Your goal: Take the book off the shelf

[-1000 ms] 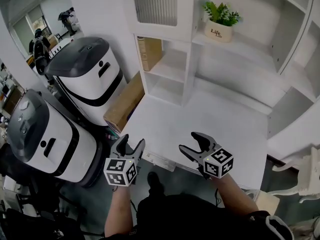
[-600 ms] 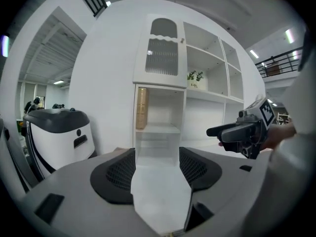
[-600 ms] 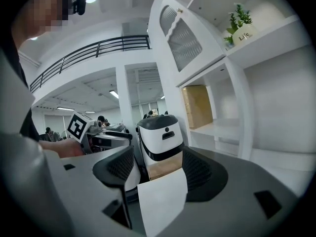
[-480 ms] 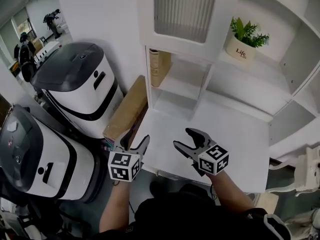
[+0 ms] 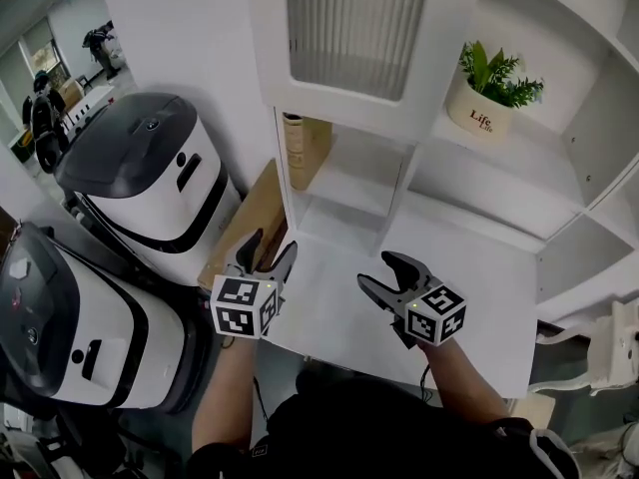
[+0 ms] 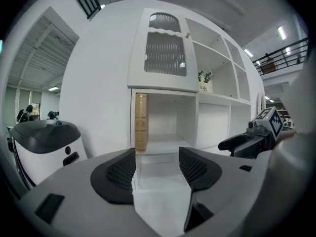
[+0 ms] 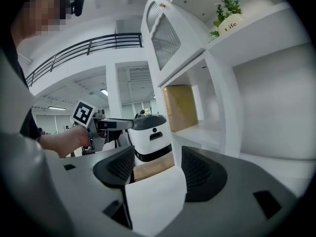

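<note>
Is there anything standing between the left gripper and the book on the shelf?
Nothing visible does. The book stands upright against the left wall of an open-fronted compartment, and the open left gripper faces it across the bare white desk.

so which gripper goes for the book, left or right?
Left. The left gripper is nearer the book, fingers open, and its view has the book's spine almost in line with the gap. The right gripper, also open, is farther right and aims at the white machine instead.
</note>
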Tool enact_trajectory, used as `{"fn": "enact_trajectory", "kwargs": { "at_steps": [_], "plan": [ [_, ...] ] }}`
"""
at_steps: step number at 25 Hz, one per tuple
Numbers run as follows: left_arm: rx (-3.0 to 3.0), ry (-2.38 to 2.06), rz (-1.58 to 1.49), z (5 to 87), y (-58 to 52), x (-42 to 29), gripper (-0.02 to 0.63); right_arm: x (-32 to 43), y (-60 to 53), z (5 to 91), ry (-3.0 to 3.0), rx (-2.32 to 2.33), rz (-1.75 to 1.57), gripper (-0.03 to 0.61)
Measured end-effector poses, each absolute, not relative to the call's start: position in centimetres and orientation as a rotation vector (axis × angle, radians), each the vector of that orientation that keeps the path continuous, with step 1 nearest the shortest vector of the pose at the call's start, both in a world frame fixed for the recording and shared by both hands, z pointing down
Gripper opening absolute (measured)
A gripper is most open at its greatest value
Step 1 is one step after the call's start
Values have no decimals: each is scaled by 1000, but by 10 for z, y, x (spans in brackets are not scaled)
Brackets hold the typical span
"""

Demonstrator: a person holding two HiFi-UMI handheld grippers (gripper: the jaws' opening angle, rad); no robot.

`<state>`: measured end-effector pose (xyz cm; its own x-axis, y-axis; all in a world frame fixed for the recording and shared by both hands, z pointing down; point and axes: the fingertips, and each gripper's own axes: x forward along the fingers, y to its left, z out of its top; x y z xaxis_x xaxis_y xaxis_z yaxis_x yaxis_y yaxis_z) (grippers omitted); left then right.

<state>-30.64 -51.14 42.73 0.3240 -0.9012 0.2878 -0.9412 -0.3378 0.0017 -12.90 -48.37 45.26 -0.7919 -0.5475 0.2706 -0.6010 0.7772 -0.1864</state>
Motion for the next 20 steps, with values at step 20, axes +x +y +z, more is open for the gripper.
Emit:
{"fn": "enact_trajectory", "kwargs": {
  "at_steps": [20],
  "plan": [
    [2397, -1817, 378, 393, -635, -292, 282, -99, -533, 453, -2761, 950, 417, 296]
  ]
}}
